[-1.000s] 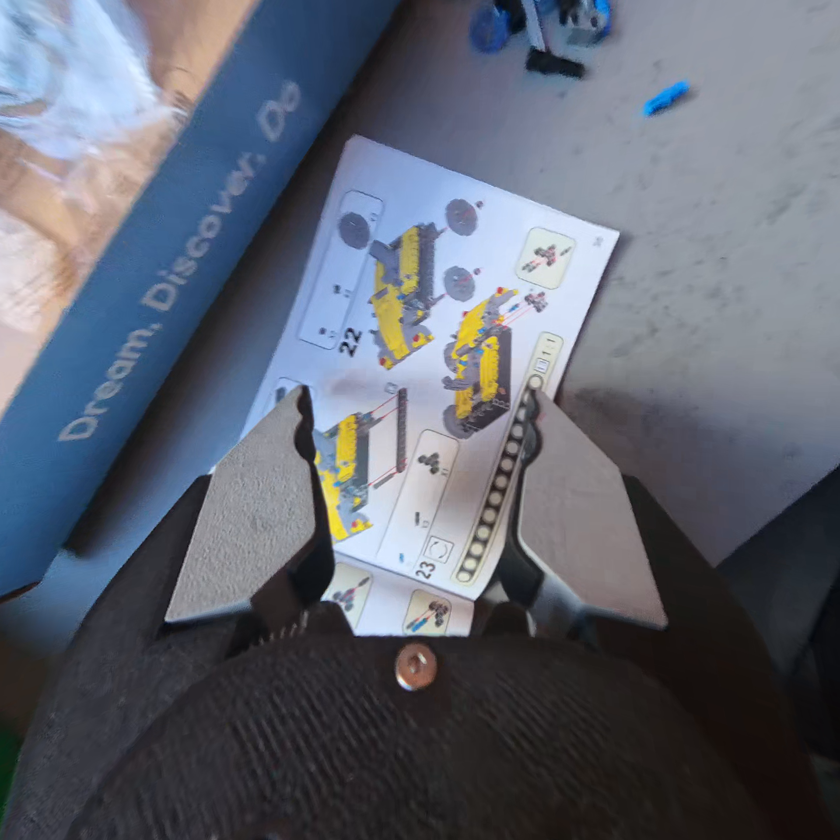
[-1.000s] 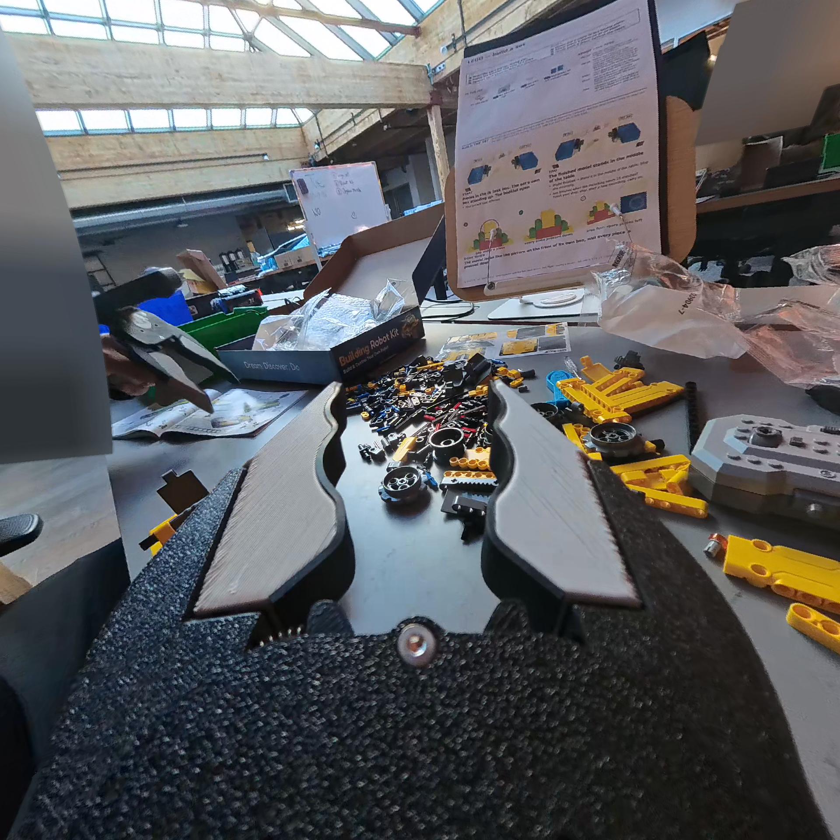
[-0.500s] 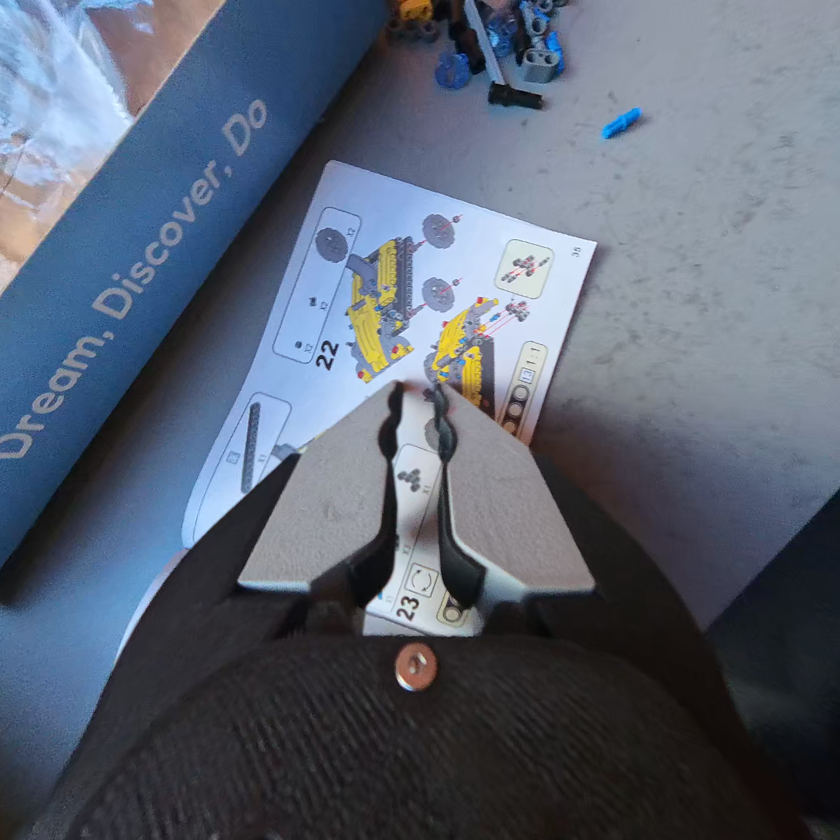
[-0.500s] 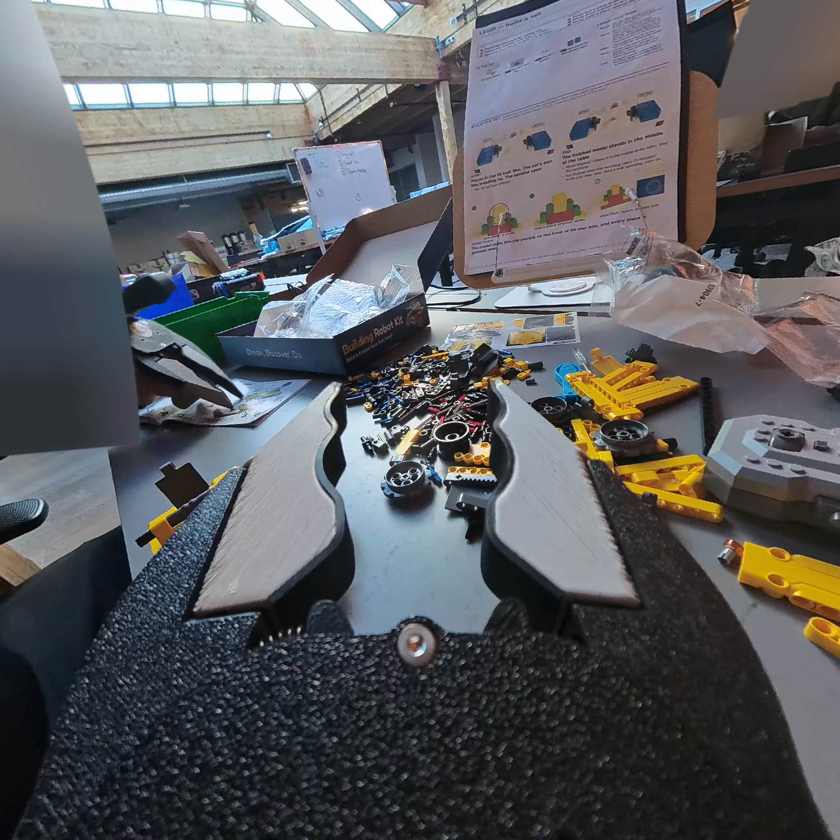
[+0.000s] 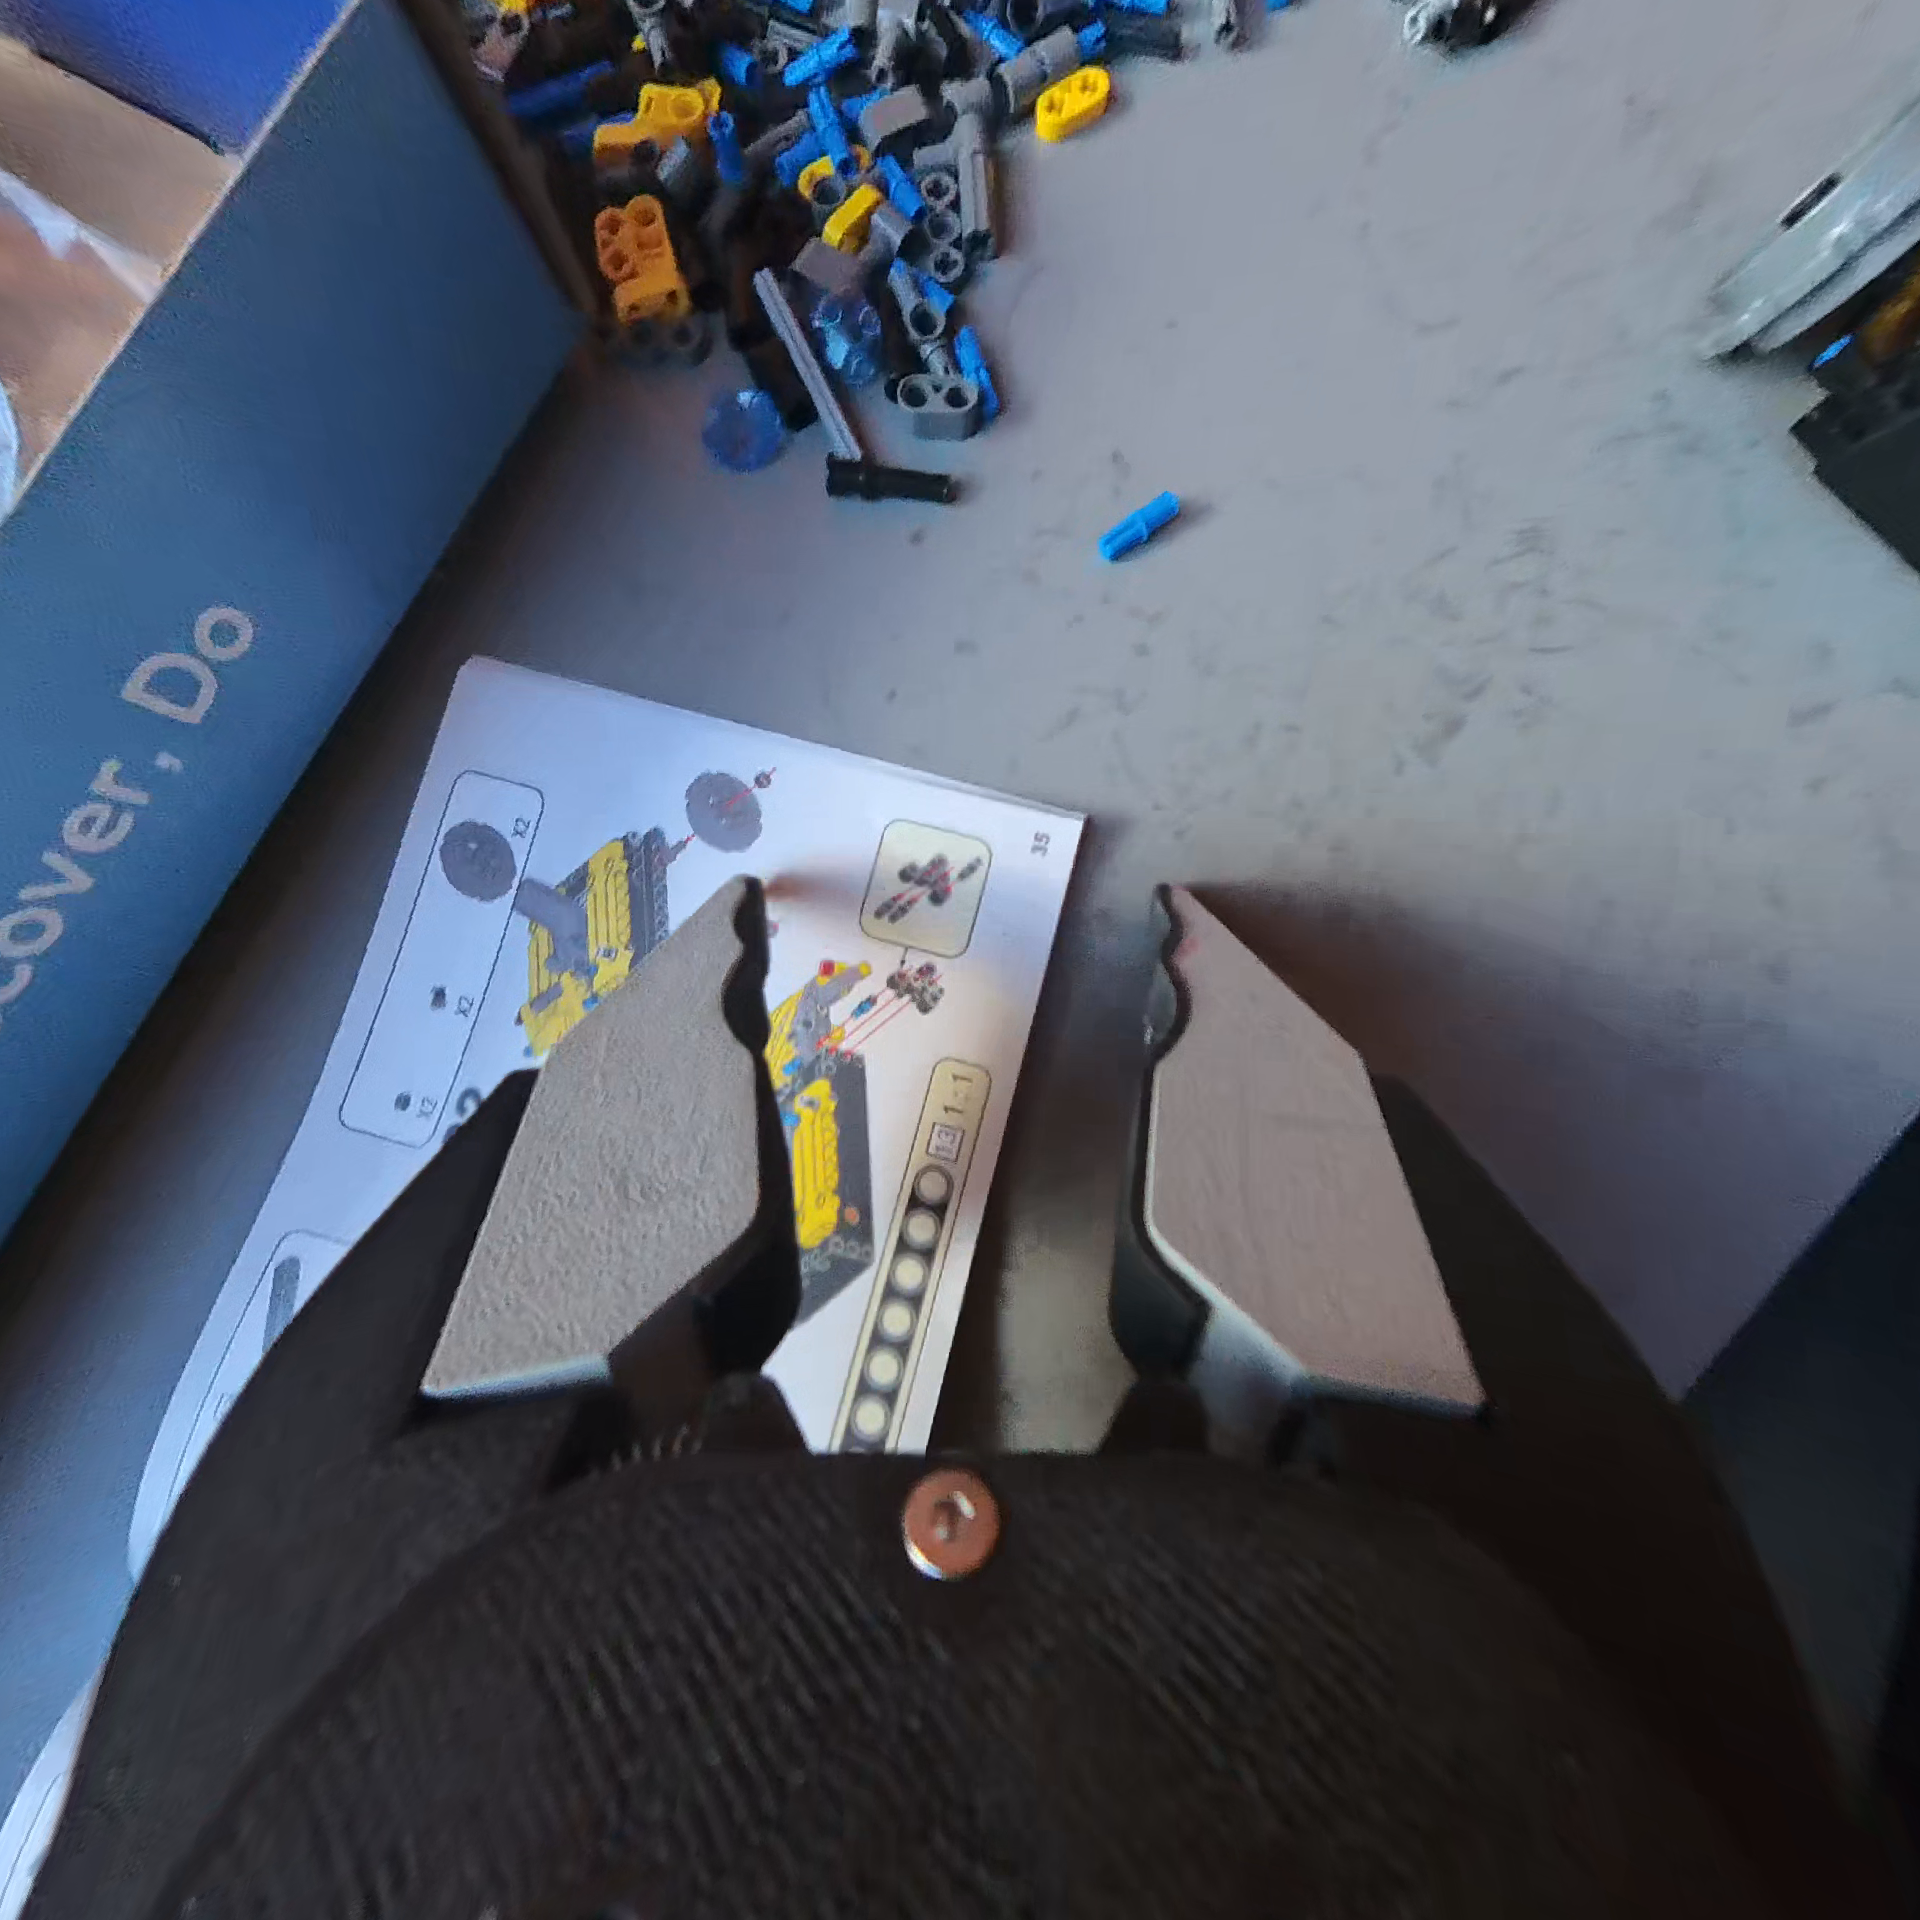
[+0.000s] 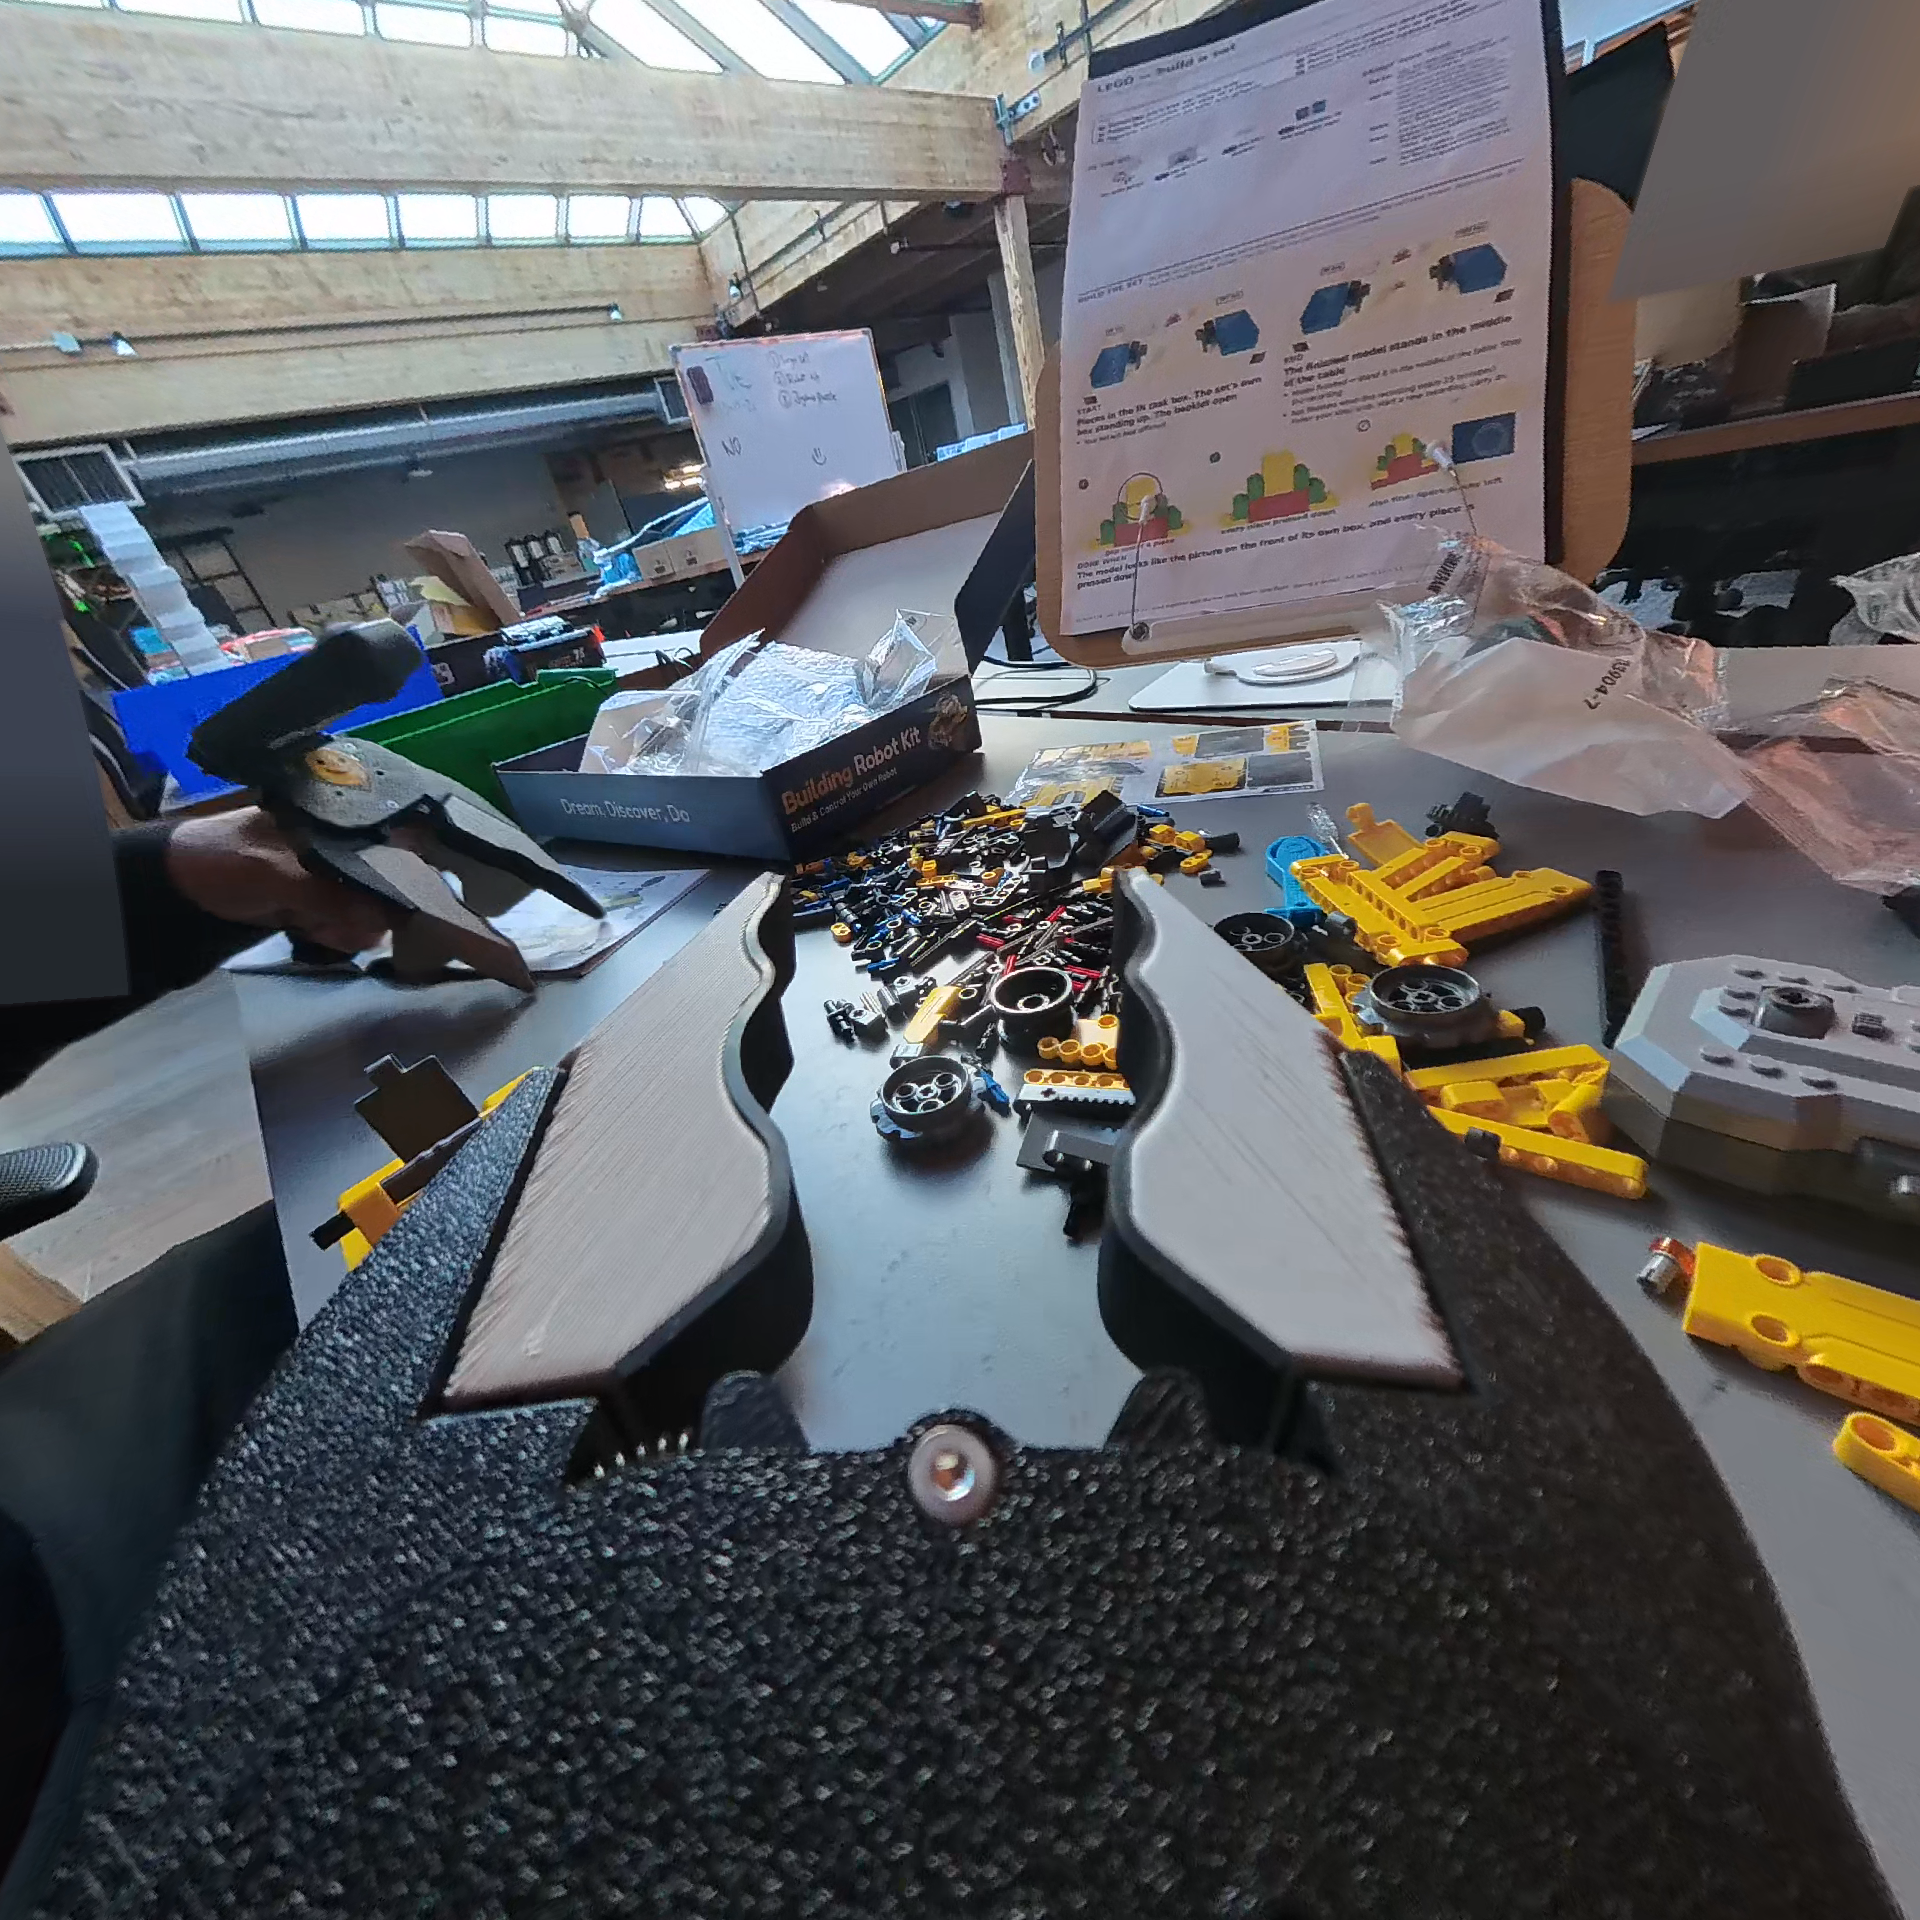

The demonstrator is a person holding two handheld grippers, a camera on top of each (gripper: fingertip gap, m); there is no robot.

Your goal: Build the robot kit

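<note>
At the far left lies a blue cardboard box [image 5: 260, 499] with white lettering on its side, crumpled clear plastic bags [image 6: 769, 696] piled inside it (seen best from the right wrist view). Just beside it, flat on the grey tabletop [image 5: 1455, 675], is a white printed instruction booklet [image 5: 644, 831] open to a page of yellow vehicle diagrams. The left tongs [image 5: 956, 899] hang over the booklet's right edge with their jaws spread wide and nothing between them: one finger sits above the page, the other above bare tabletop. Beyond the booklet, a heap of small blue, grey, yellow and black plastic building pieces [image 5: 831, 208] lies against the box corner, with a lone blue peg [image 5: 1138, 527] apart from it.

Further right, the right tongs [image 6: 951, 894] hover low over the tabletop, jaws also spread and empty, pointing at the same heap; a black toothed wheel hub [image 6: 928, 1096] lies between the fingers. To the right are long yellow beams [image 6: 1444, 883] and a grey blocky motor unit [image 6: 1787, 1060].
</note>
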